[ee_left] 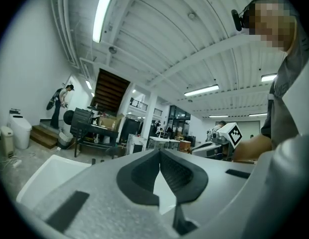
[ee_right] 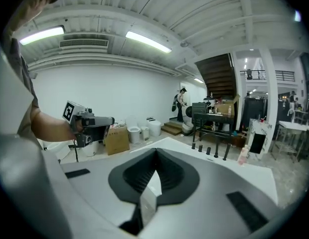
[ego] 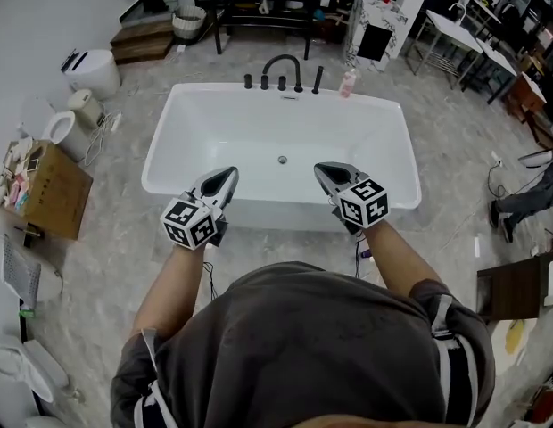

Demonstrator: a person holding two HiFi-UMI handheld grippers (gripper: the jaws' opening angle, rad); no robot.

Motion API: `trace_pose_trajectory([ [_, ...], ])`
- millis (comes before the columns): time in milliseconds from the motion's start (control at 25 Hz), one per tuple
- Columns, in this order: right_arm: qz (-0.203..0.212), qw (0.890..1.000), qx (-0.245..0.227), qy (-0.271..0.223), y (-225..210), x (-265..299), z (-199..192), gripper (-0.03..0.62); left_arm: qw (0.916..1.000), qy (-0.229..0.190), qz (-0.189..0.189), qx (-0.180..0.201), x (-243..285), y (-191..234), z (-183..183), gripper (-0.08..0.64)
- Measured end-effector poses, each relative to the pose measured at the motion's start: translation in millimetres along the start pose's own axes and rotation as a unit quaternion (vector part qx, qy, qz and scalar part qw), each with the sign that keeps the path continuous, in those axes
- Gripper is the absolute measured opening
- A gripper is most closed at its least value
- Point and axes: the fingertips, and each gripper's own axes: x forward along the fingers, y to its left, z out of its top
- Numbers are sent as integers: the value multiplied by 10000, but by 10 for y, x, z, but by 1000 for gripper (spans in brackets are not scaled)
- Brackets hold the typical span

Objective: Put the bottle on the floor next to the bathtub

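Observation:
A small pink bottle stands upright on the far rim of the white bathtub, right of the black taps; the right gripper view shows the bottle at the tub's far corner. My left gripper hovers over the tub's near rim, jaws shut with nothing between them; its tips meet. My right gripper is beside it to the right, also shut and empty, and its tips are closed. Both are far from the bottle.
A black faucet arches over the tub's far rim. A cardboard box, a toilet and a white bin line the left. A marbled cabinet stands behind the bottle. A person sits at the right edge.

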Motion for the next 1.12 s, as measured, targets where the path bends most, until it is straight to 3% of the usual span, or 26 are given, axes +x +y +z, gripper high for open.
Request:
trace_pose_trajectory([
  [200,-86,9998,147,-98,-37,-108,2,-9,10000,2,-67,16,-29,-104,2,6],
  [1120,-183,9997,-129,-51,-30,-135,10,-11,9999,-23,-117,-64,-42,-171,7,6],
])
